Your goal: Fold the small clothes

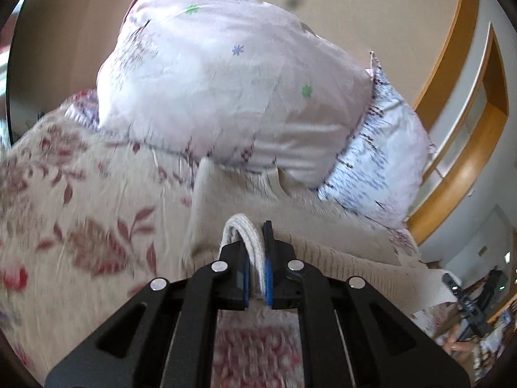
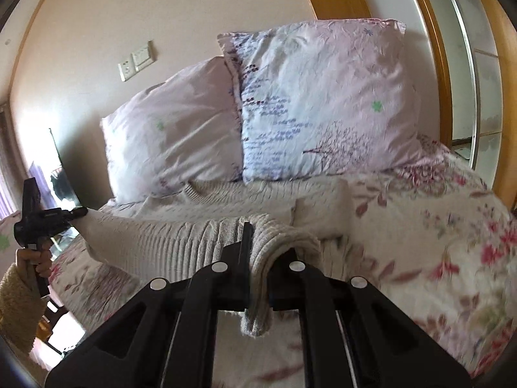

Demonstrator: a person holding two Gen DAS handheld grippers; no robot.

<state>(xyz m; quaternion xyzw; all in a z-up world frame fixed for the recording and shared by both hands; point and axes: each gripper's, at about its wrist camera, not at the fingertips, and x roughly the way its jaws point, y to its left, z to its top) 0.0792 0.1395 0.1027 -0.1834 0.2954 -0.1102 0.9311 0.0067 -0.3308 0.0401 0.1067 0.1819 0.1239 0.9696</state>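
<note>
My left gripper [image 1: 257,258] is clenched on a bunched fold of the cream ribbed sweater [image 1: 323,226], the knit hem looping up between the blue pads at the lower centre of the left wrist view. My right gripper [image 2: 258,258] is likewise clamped on a thick roll of the same sweater [image 2: 200,226], which drapes over the right finger and hangs down between the jaws at the lower middle of the right wrist view.

The sweater lies across the floral bedsheet [image 2: 436,242], spreading from the middle of the frame toward the left. At the far left of the right wrist view my left gripper [image 2: 82,211] shows again, pinching the sweater's far end and lifting it off the sheet, with my hand [image 2: 32,258] in a fleecy cuff gripping the handle.

Behind the sweater two pillows lean against the wall: a pale pink pillow [image 2: 171,135] at centre left and a blue-and-pink printed pillow [image 2: 323,103] to its right, touching it. A wall switch panel [image 2: 137,59] sits at upper left, and a wooden door frame [image 2: 436,64] runs down the right edge.
</note>
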